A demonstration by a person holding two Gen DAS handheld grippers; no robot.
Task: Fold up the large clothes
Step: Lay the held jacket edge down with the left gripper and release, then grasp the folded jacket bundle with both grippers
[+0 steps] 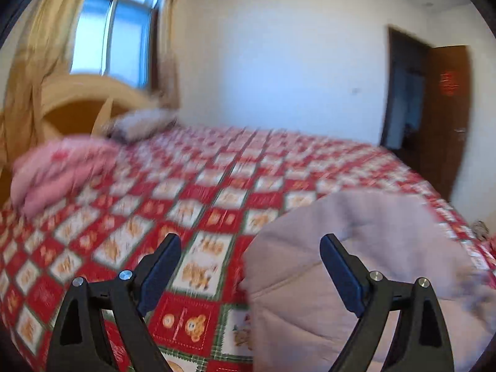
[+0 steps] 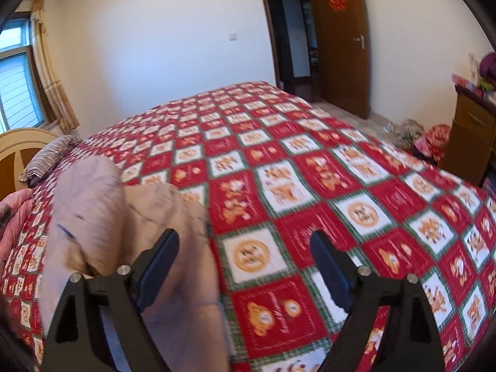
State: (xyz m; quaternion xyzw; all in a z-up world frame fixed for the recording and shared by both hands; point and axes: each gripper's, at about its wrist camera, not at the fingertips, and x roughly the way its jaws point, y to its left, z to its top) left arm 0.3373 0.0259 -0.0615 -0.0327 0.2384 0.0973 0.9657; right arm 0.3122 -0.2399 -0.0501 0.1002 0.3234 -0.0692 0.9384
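A pale pinkish-beige padded garment point(image 1: 356, 263) lies bunched on the red patterned bedspread point(image 1: 192, 192). In the left wrist view it fills the lower right, under and behind the right finger. My left gripper point(image 1: 250, 245) is open and empty above the bed, at the garment's left edge. In the right wrist view the same garment point(image 2: 102, 217) lies at the lower left, behind the left finger. My right gripper point(image 2: 244, 240) is open and empty, over the bedspread point(image 2: 310, 170) just right of the garment.
A pink folded quilt point(image 1: 59, 173) and a striped pillow point(image 1: 139, 125) lie by the wooden headboard point(image 1: 80, 99). An open brown door point(image 2: 338, 40) is beyond the bed. A wooden cabinet point(image 2: 471, 136) and floor clutter point(image 2: 421, 136) stand to the right.
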